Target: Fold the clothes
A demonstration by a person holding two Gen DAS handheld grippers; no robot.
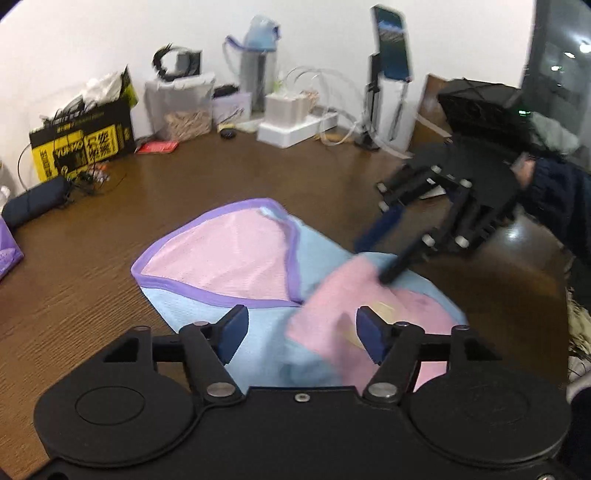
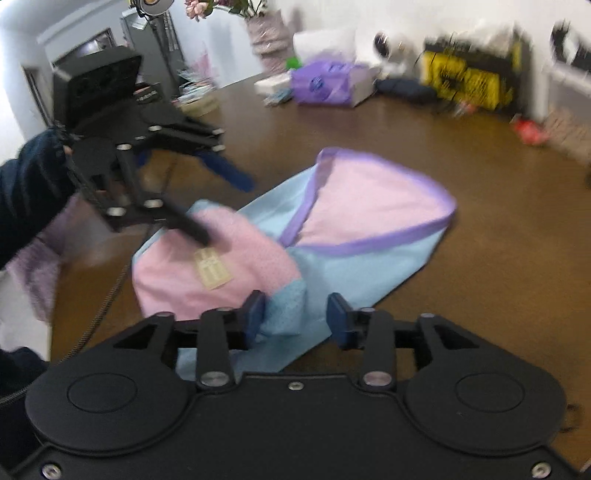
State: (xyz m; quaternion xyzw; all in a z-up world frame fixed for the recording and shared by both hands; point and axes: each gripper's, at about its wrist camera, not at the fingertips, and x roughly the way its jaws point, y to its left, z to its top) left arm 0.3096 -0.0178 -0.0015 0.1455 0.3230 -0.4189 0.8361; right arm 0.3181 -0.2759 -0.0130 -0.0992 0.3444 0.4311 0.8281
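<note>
Both claws are spread apart and empty: left claw (image 1: 302, 334), right claw (image 2: 296, 320). At frame centre, the garment (image 1: 236, 254) lies part-folded on the counter (image 1: 92, 295). Loose pink flap may spring back if left unpressed.

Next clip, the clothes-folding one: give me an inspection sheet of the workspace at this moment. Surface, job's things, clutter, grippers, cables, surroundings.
Surface: brown wood-grain table, bare around the work.
Job's things: one garment, light blue outside, pink lining, purple trim, partly folded; a beige label shows on the turned-over pink part.
Clutter: along the far edge, a yellow-black box, water bottle, white power strip, phone on a stand, dark pouch, purple pack.
Grippers: left gripper open over the garment; right gripper open over its near edge; neither grips cloth.
Cables: loose wires by the box and power strip.
Surroundings: white wall; vase of flowers.
</note>
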